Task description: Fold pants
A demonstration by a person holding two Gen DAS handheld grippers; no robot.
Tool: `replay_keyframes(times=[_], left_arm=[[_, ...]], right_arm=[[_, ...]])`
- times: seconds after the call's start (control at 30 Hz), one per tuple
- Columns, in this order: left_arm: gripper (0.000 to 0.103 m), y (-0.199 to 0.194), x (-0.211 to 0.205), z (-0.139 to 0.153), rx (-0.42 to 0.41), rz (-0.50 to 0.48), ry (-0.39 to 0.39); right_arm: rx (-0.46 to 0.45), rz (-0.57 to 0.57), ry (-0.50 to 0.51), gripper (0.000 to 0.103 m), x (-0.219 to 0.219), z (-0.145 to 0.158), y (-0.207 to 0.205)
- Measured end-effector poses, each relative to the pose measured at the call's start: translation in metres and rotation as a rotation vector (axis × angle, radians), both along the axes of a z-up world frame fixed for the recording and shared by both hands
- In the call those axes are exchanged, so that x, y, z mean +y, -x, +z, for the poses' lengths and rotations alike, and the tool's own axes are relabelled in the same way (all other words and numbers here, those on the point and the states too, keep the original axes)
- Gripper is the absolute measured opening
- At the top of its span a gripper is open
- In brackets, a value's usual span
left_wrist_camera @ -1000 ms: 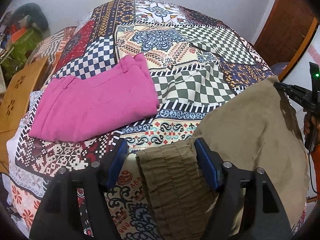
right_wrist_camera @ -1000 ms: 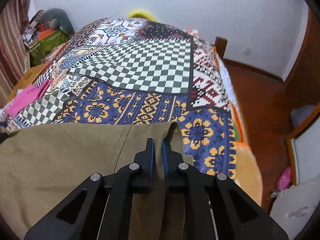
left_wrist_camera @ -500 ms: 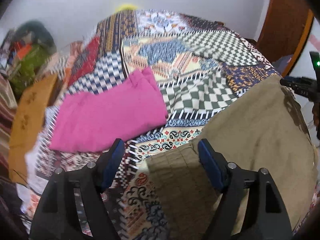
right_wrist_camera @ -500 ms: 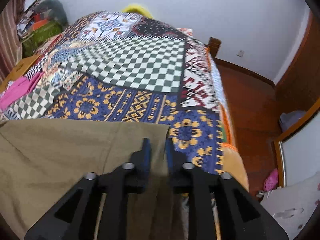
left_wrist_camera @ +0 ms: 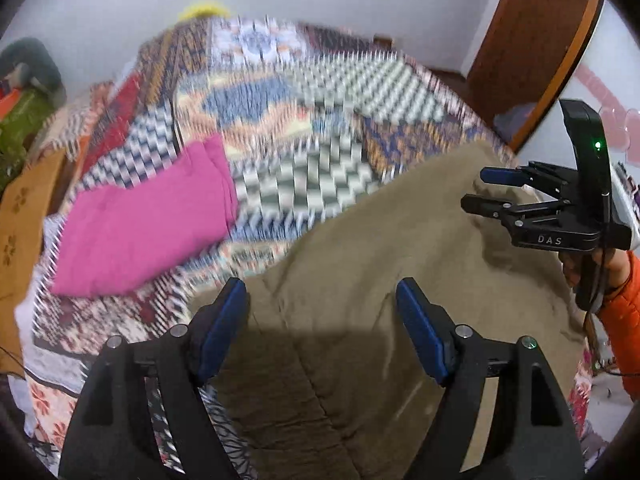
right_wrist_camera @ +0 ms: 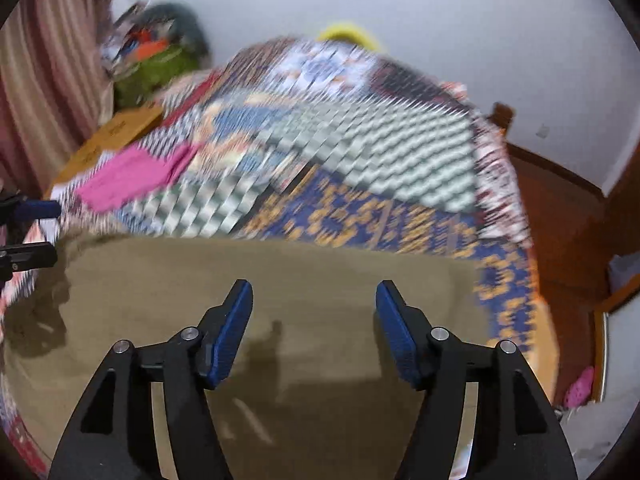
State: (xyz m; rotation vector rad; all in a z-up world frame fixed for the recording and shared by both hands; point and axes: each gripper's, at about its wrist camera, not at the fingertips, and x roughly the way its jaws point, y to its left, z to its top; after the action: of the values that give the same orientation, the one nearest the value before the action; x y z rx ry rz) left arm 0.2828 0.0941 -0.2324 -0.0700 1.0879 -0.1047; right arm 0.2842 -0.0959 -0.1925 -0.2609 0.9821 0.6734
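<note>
Olive-brown pants (left_wrist_camera: 360, 264) lie spread flat on the near part of a patterned bedspread (left_wrist_camera: 280, 120); they fill the lower half of the right wrist view (right_wrist_camera: 280, 280). My left gripper (left_wrist_camera: 322, 304) is open and empty, held just above the pants' near-left part. My right gripper (right_wrist_camera: 314, 300) is open and empty above the pants' right side. It also shows in the left wrist view (left_wrist_camera: 484, 190), at the pants' far right edge. Both views are motion-blurred.
Folded pink pants (left_wrist_camera: 148, 220) lie on the bed left of the olive pants, also in the right wrist view (right_wrist_camera: 132, 176). A wooden board (left_wrist_camera: 20, 216) and piled bags (right_wrist_camera: 156, 60) stand at the bed's left. A wooden door (left_wrist_camera: 528, 48) and floor (right_wrist_camera: 560, 208) lie to the right.
My right gripper has let go of the pants' corner and opened. Both grippers have lifted and pulled back, and the pants now lie flat on the bed.
</note>
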Motion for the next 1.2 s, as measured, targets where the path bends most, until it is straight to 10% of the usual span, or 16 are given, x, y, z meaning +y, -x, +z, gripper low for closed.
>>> replay_keyframes(times=[0.57, 0.9, 1.2], left_arm=[[0.082, 0.04, 0.05, -0.025, 0.024, 0.145, 0.076], [0.081, 0.067, 0.032, 0.02, -0.07, 0.15, -0.088], [0.081, 0.111, 0.02, 0.062, -0.167, 0.156, -0.071]], right_arm=[[0.091, -0.131, 0.102, 0.06, -0.093, -0.028, 0.047], [0.062, -0.227, 0.059, 0.06, -0.115, 0.0, 0.074], [-0.067, -0.209, -0.066, 0.061, -0.104, 0.055, 0.109]])
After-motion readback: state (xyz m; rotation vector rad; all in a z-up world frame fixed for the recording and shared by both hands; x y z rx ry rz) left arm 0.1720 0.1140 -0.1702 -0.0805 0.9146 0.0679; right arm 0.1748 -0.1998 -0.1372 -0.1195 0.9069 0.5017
